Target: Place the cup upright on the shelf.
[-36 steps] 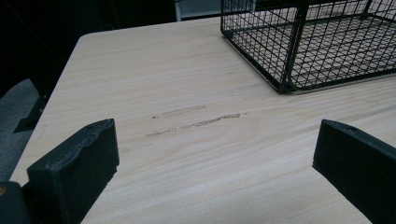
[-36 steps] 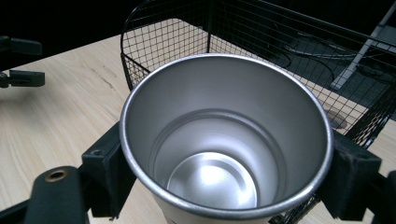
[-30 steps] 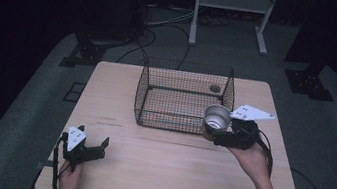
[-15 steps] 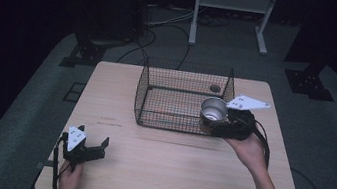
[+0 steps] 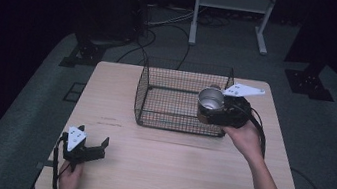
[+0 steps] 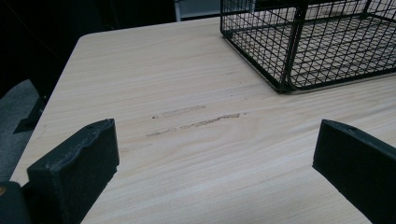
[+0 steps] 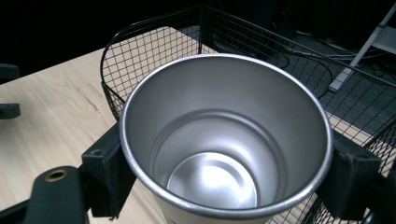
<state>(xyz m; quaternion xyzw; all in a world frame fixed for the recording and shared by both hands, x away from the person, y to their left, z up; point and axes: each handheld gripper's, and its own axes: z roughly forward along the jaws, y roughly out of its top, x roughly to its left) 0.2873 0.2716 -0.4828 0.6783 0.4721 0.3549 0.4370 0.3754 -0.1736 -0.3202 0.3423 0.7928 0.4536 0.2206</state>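
Left tool (image 5: 82,145): rests low on the table (image 5: 169,175) at the person's near left corner, jaws wide apart, nothing between them. Bare wood with a few scuff marks ahead of it; the basket's (image 6: 308,46) corner lies farther off, ahead and to its right. Well apart from the work, so little risk on this side.

Right tool (image 5: 217,109): clamped on the metal cup (image 7: 224,140), one jaw on each side of the wall just under the rim. Cup upright, mouth up, empty, held clear of the table and over the basket's right end, beside the wall.

Risks, judged:
- Smooth round wall, grip on two narrow pads near the top; cup could pivot or slip if the hand tilts.
- Cup bottom is hidden. If lowered blind it may catch the wire rim just below and tip.
- Released from height, it could bounce and roll on the mesh floor beyond the jaws.
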